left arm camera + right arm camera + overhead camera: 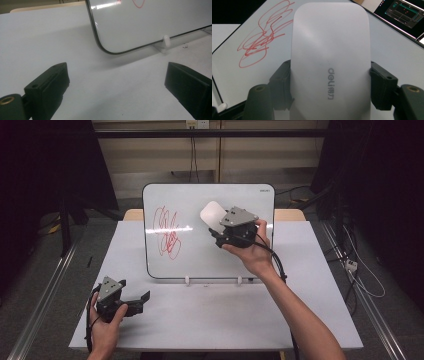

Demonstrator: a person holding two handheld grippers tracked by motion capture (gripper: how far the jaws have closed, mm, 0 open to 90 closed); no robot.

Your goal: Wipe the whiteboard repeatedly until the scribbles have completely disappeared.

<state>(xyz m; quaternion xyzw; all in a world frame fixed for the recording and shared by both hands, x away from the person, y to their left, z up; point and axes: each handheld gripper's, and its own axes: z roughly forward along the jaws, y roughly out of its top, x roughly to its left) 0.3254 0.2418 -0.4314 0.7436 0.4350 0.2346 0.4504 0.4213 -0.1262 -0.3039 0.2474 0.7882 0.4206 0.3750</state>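
High view: a whiteboard [210, 232] stands tilted on small white feet at the far middle of the tabletop [210, 320], with a red scribble [167, 232] on its left half. The right gripper [220, 222] is held over the board's right half, just right of the scribble, its jaws clamped on a white eraser [211, 213] whose rounded end points toward the red marks. The left gripper [142, 299] rests low at the near left of the tabletop, well apart from the board, jaws apart with nothing between them

Left gripper view: the two black jaws stand wide apart over bare tabletop [37, 37]; beyond them are the whiteboard's [150, 22] rounded lower corner and one white foot [166, 41]

Right gripper view: the eraser [330, 57], marked "deli", sits squeezed between both jaws, pads pressing its two long sides. The red scribble [262, 35] lies on the whiteboard [392, 47] to the upper left, near the eraser's tip; whether the eraser touches the board cannot be told
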